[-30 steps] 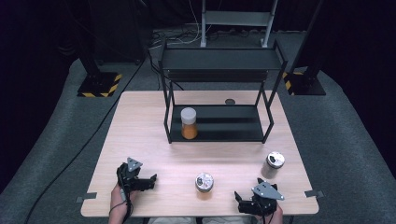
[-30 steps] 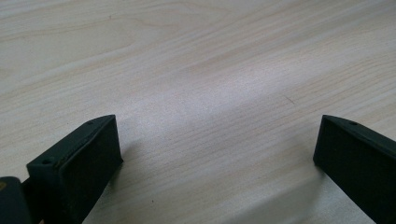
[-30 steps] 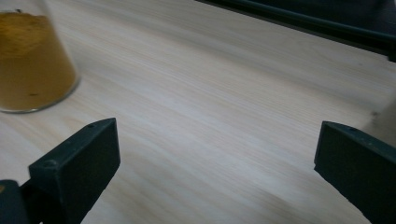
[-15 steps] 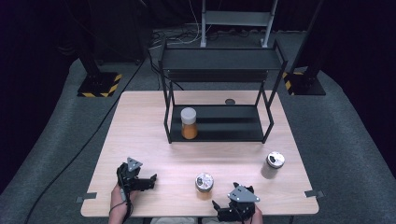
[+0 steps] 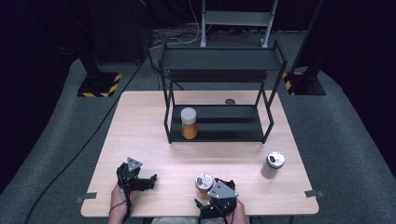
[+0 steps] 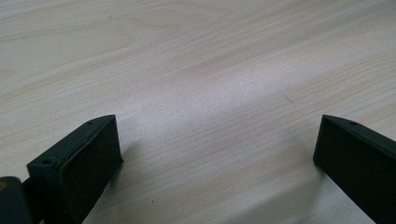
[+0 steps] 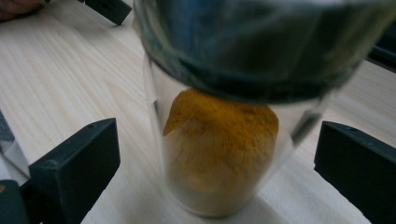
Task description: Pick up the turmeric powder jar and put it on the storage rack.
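While the left gripper (image 5: 148, 178) rests low at the near left of the table (image 5: 140, 135), its jaws stand wide apart with nothing but bare wood between them, as the left gripper view (image 6: 215, 154) shows. At the near edge, right of centre, the right gripper (image 5: 208, 188) is up against a jar (image 5: 204, 182) of orange powder with a dark, shiny lid. From the right gripper view, that jar (image 7: 224, 149) stands upright on the wood between the two spread jaws (image 7: 215, 158), with a clear gap on each side, so the jaws are wide and not touching the glass. A hand (image 5: 120, 203) holds the left gripper from below, and another hand (image 5: 239, 212) is behind the right one. Farther back, a black rack (image 5: 219, 93) stands mid-table; on its lower shelf, toward the left, is a white-capped jar (image 5: 189, 123) with orange contents. A second jar with a metal lid (image 5: 272, 164) stands on the table to the right, well apart from both grippers. A small dark disc (image 5: 229, 101) lies on the wood behind the rack.
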